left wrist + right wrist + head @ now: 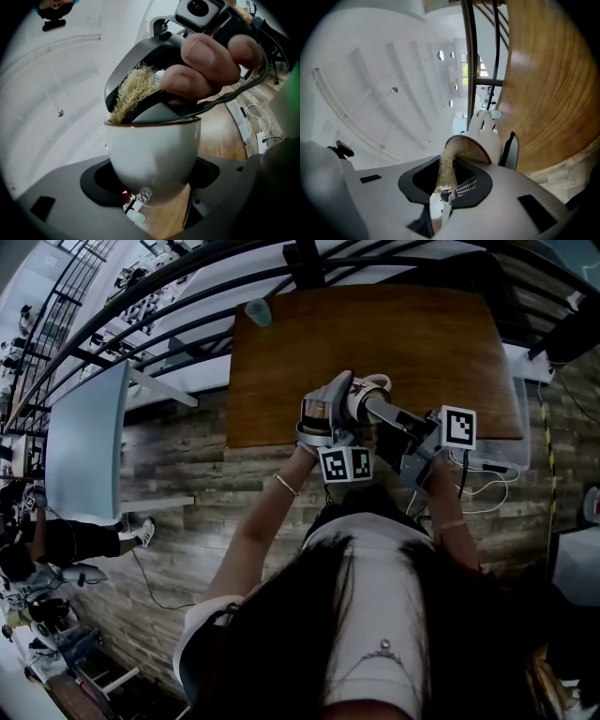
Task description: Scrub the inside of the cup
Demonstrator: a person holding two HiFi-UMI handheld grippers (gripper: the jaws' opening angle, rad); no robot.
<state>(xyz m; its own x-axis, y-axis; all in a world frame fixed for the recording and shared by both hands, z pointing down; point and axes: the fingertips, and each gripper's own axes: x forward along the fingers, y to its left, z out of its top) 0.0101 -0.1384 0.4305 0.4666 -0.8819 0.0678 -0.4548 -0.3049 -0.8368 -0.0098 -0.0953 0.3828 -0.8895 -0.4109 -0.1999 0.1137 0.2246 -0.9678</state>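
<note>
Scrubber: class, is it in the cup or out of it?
In. The scrubber runs from the right tool over the rim into the cup.

White short-sleeved top, long dark hair, thin wrist bracelet, two black-and-white marker cubes.

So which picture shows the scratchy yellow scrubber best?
The left gripper view: the scrubber is big and clear, dipping into the cup. The right gripper view shows only a thin strip of it; the head view hides it.

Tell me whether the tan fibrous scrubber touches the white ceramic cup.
Touching: the right gripper view shows the scrubber pressed into the cup past its rim.
</note>
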